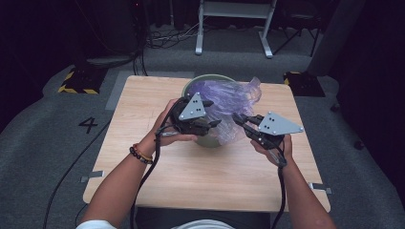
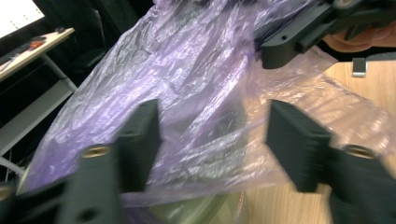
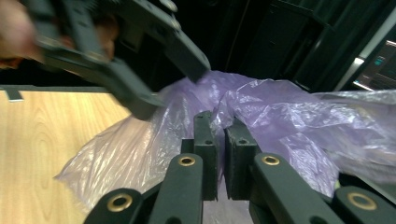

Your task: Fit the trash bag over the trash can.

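A crinkled purple plastic bag (image 1: 229, 98) lies over a green bin (image 1: 210, 78) at the far middle of the wooden table (image 1: 143, 119). My right gripper (image 3: 219, 123) is shut on a fold of the bag (image 3: 280, 116), with film pinched between its pads. In the high view the right gripper (image 1: 237, 117) is at the bag's near right side. My left gripper (image 2: 212, 126) is open, its jaws apart with the bag (image 2: 187, 70) just beyond them and nothing pressed. From above, the left gripper (image 1: 211, 113) is at the bin's near left side, facing the right one.
The bin's green wall (image 2: 201, 210) shows under the bag. A white frame (image 1: 234, 19) stands on the grey floor past the table. Black-and-yellow striped floor blocks (image 1: 76, 83) lie at the far left. Cables trail from both grippers toward the table's near edge.
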`<state>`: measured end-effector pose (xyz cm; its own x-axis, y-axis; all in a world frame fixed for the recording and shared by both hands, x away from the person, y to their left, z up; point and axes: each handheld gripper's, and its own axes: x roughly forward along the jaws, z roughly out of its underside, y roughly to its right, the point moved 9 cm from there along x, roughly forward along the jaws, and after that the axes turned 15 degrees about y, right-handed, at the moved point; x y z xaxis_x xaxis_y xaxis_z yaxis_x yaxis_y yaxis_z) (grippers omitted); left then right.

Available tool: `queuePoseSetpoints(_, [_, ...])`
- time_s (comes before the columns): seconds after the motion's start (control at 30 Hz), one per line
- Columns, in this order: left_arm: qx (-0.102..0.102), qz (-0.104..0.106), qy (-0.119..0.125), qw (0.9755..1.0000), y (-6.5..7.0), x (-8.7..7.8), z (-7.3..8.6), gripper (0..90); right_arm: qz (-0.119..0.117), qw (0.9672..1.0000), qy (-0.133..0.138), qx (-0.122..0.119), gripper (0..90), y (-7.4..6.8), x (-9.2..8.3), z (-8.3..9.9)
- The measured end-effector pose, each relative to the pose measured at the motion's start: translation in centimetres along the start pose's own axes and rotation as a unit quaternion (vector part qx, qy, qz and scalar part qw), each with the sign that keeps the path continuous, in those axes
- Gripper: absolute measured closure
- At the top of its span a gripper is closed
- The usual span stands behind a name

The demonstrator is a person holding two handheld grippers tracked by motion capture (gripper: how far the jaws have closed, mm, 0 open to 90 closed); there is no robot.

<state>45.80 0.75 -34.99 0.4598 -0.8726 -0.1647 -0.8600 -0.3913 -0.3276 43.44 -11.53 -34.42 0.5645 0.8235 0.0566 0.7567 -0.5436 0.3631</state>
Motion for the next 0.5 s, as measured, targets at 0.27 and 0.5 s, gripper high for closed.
queuePoseSetpoints(0.27, [0.034,0.0,-0.002,0.9994,0.3,-0.3,0.7,90.0,-0.027,0.9996,0.008,0.0,81.5,-1.4,0.1,-0.6])
queuePoseSetpoints(0.5, [0.016,-0.015,0.02,0.9996,-0.4,-1.8,1.1,90.0,-0.026,0.9996,0.006,0.005,54.6,-1.7,-0.3,-0.3])
